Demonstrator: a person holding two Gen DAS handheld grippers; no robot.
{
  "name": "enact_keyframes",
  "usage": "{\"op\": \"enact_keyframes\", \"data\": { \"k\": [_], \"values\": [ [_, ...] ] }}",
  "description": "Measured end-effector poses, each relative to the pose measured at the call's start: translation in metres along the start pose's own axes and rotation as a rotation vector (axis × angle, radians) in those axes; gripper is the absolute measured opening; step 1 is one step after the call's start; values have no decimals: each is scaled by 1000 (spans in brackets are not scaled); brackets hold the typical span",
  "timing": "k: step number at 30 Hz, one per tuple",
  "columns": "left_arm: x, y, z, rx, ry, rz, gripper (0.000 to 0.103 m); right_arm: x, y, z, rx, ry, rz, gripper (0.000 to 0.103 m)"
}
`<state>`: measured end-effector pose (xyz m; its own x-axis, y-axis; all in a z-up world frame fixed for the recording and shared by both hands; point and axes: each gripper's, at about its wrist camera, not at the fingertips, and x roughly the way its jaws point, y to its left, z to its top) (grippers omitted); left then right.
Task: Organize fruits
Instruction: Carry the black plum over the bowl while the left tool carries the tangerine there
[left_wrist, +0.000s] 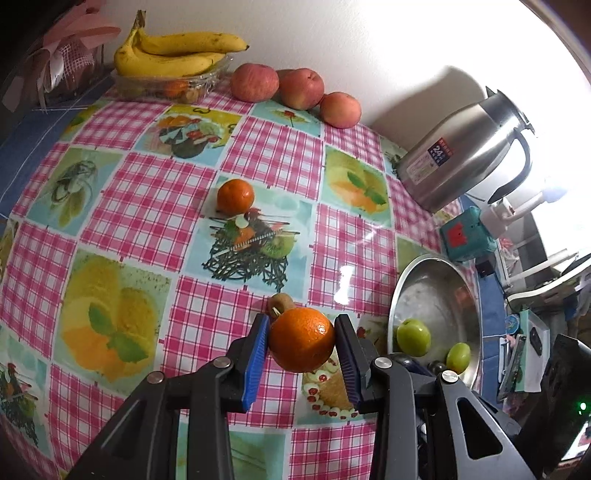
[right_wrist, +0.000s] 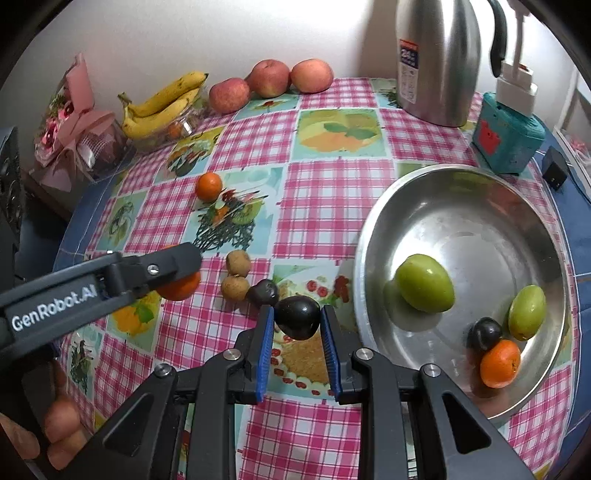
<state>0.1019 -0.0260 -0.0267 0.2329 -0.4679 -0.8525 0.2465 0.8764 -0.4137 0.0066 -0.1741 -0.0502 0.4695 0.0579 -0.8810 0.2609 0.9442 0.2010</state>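
An orange (left_wrist: 302, 339), round and glossy, sits clamped between the blue pads of the left claw (left_wrist: 301, 341), lifted clear of the table (left_wrist: 258, 155). A dark plum (right_wrist: 297, 316) is pinched in the right claw (right_wrist: 297, 321), just left of the steel bowl (right_wrist: 373, 236). Inside the bowl lie two green fruits (right_wrist: 424, 282), a second plum (right_wrist: 484, 333) and a small orange (right_wrist: 499, 363) touching it. Left of the bowl, on the table, rest another dark plum (right_wrist: 263, 292), two brown longans (right_wrist: 236, 275) and a lone mandarin (right_wrist: 208, 186).

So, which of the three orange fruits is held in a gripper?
The orange clamped in the left gripper. One tangerine lies loose on the tablecloth, another sits in the steel bowl.
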Motion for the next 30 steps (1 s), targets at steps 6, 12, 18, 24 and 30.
{"op": "enact_keyframes", "data": {
  "k": [6,12,18,24,30],
  "values": [
    [-1,-11,-2,34,-8,-11,38,-9,-26,2,64,-34,-53,27],
    [4,-31,-8,95,-2,-21,38,-23,-59,4,152,-77,-109,27],
    [9,-53,-16,160,2,-50,38,-35,-95,0,267,-102,-141,27],
    [14,-80,-27,236,-9,-72,38,-43,-121,-5,337,-127,-201,27],
    [22,-103,-34,300,-34,-90,38,-48,-137,-7,385,-159,-214,27]
  ]
}}
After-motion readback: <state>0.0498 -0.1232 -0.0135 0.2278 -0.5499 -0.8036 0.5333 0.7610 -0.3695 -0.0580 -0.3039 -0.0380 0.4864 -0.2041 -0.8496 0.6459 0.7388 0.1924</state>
